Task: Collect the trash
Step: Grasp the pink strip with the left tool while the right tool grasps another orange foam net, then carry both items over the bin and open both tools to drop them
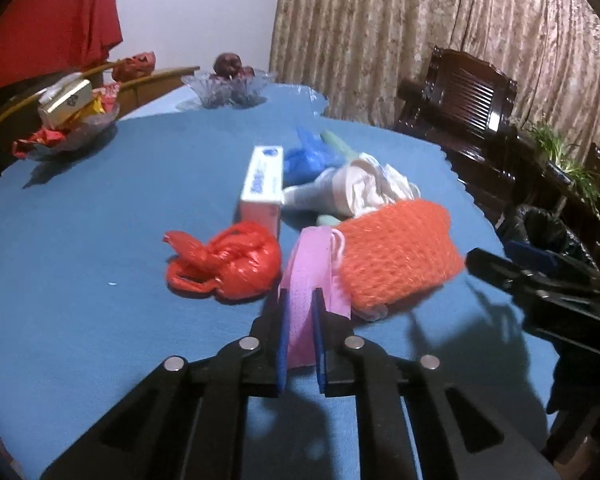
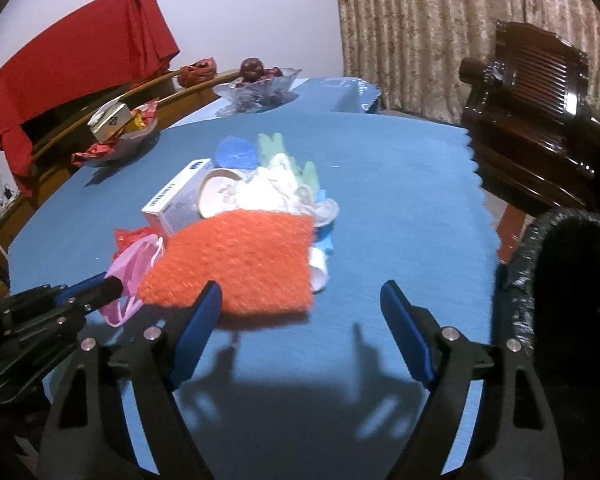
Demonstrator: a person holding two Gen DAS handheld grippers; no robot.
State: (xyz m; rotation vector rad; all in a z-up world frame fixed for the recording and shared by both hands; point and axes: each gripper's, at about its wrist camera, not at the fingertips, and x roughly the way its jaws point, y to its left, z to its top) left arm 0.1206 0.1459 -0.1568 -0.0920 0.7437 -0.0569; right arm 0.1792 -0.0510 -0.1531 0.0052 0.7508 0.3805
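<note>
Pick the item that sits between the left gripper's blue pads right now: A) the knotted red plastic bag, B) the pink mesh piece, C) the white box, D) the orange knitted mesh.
B: in the left wrist view the left gripper has its two blue pads nearly together on the pink mesh piece, while the other three lie untouched on the table.

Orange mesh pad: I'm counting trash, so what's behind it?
Behind the orange mesh pad lie a paper cup, crumpled white tissue and a white box; whatever lies beneath stays hidden.
</note>
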